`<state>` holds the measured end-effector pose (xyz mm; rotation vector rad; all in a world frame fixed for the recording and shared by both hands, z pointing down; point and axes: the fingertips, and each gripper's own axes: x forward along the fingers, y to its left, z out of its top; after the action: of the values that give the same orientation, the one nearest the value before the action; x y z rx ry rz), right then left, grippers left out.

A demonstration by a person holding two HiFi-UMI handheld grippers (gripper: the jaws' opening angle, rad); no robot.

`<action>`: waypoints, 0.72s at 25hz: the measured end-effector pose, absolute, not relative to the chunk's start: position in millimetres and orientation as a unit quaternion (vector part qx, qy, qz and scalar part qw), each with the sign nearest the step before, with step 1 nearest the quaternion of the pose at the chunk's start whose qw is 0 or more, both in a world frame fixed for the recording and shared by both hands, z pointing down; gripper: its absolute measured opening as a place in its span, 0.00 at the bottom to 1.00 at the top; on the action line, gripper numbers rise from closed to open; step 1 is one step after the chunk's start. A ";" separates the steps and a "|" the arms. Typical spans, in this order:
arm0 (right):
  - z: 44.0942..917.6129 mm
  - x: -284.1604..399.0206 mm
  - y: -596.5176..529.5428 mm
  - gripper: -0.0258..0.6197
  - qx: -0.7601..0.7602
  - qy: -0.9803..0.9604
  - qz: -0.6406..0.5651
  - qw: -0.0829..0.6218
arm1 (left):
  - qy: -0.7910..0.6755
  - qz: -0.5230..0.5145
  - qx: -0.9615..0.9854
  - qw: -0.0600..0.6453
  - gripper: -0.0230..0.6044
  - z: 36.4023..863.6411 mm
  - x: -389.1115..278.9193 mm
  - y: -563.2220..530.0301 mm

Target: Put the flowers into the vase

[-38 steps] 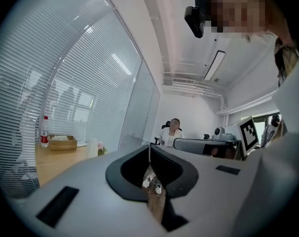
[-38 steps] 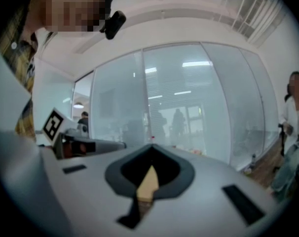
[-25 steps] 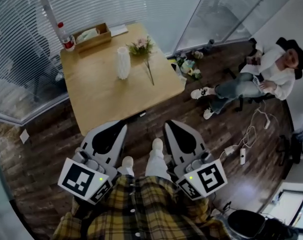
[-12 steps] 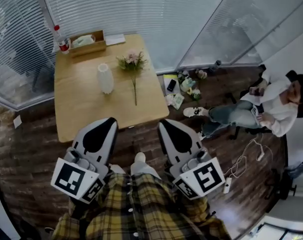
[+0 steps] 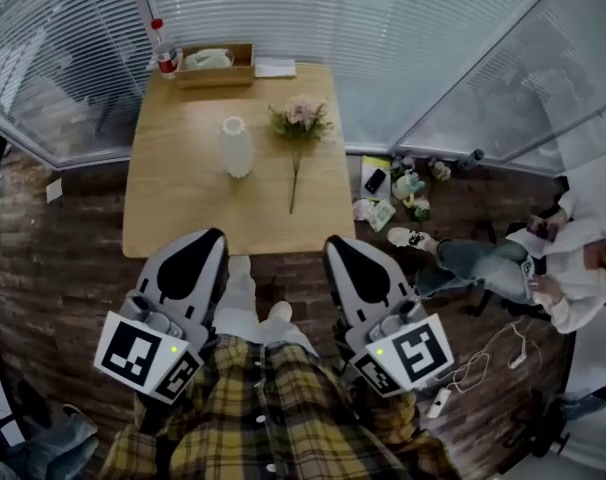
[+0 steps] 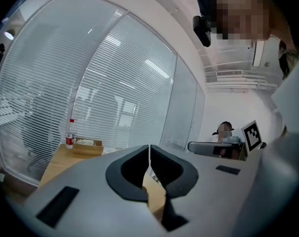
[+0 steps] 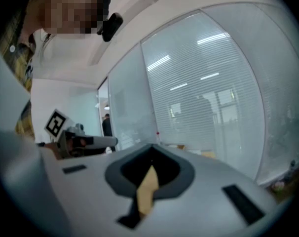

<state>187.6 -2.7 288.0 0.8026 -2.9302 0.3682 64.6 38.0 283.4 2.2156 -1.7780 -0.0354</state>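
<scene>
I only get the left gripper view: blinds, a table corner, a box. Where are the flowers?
Observer: The head view shows the flowers lying flat on the table, not yet picked up.
Operator: And the vase?
Observer: The white vase stands upright just left of them, apart from them.
Operator: Is the other claw holding anything?
Observer: No. The right gripper view shows the right claw shut and empty.

Table [image 5: 183, 208] is viewed steeply from overhead, some way off; both gripper views are aimed level toward it.
</scene>
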 end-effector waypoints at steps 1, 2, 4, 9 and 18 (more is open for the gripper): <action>289.0 182.8 -7.2 0.06 0.258 -0.958 0.121 0.041 | -0.621 -0.012 0.769 0.150 0.07 284.3 60.7 34.0; 289.6 178.0 -12.0 0.06 0.256 -0.958 0.120 0.042 | -0.622 -0.013 0.768 0.150 0.07 284.8 56.6 29.3; 290.2 168.4 -22.8 0.06 0.252 -0.959 0.119 0.043 | -0.624 -0.014 0.767 0.148 0.07 284.5 48.1 18.1; 290.5 139.4 -55.3 0.06 0.251 -0.960 0.119 0.046 | -0.621 -0.015 0.770 0.142 0.07 282.0 21.6 -15.3; 274.1 60.9 -115.8 0.06 0.246 -0.962 0.108 0.039 | -0.617 -0.024 0.775 0.134 0.07 269.6 -51.5 -82.4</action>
<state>60.9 -115.8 274.1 0.7539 -2.9500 0.3298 -51.5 -82.4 269.6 2.2486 -1.7880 -0.0685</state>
